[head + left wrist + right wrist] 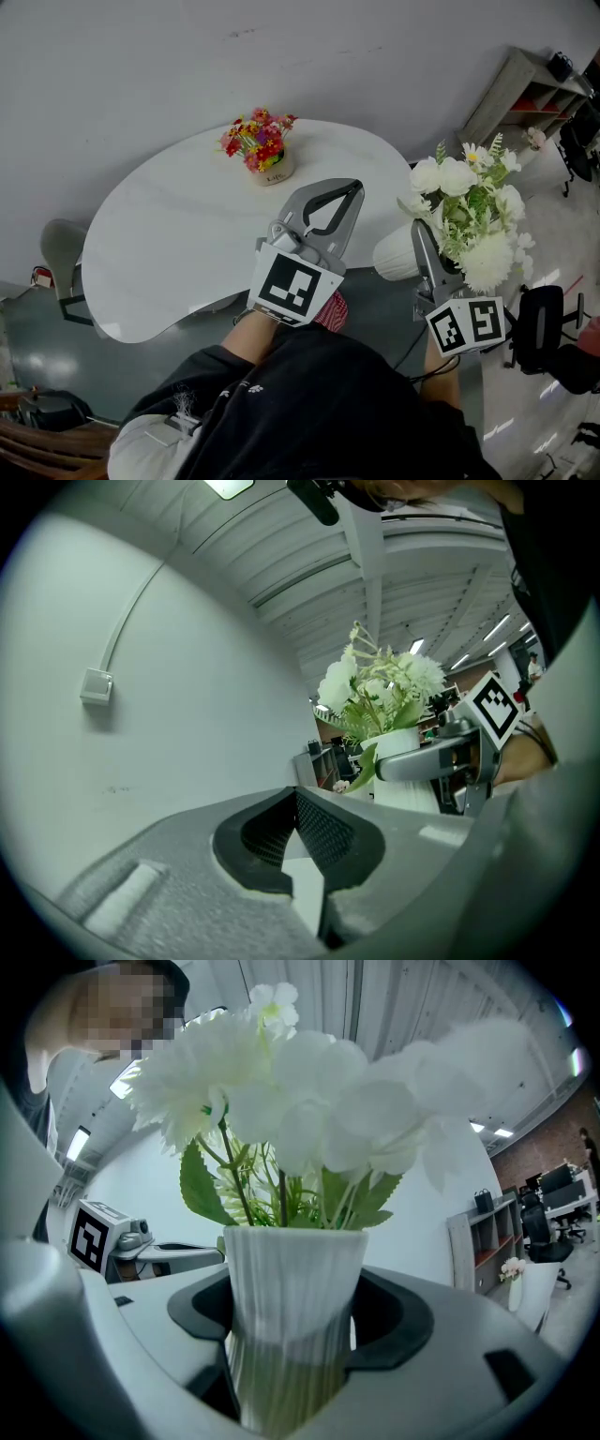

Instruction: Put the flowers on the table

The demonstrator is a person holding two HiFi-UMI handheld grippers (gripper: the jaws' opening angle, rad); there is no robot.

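Note:
A white ribbed vase (397, 253) of white flowers (473, 211) hangs in the air just off the right edge of the round white table (159, 253). My right gripper (422, 248) is shut on the vase (292, 1297), its pads pressing both sides, and the blooms (309, 1082) fill that view above. My left gripper (349, 190) hovers over the table's near right part, shut with nothing in it; its pads (323, 832) meet at the tip. From the left gripper view the white bouquet (380, 691) and the right gripper (436, 759) show to the right.
A small pot of red and yellow flowers (260, 145) stands at the table's far side. A grey chair (61, 248) sits at the table's left. A shelf unit (525, 89) and a black office chair (539, 328) are to the right. A grey wall runs behind the table.

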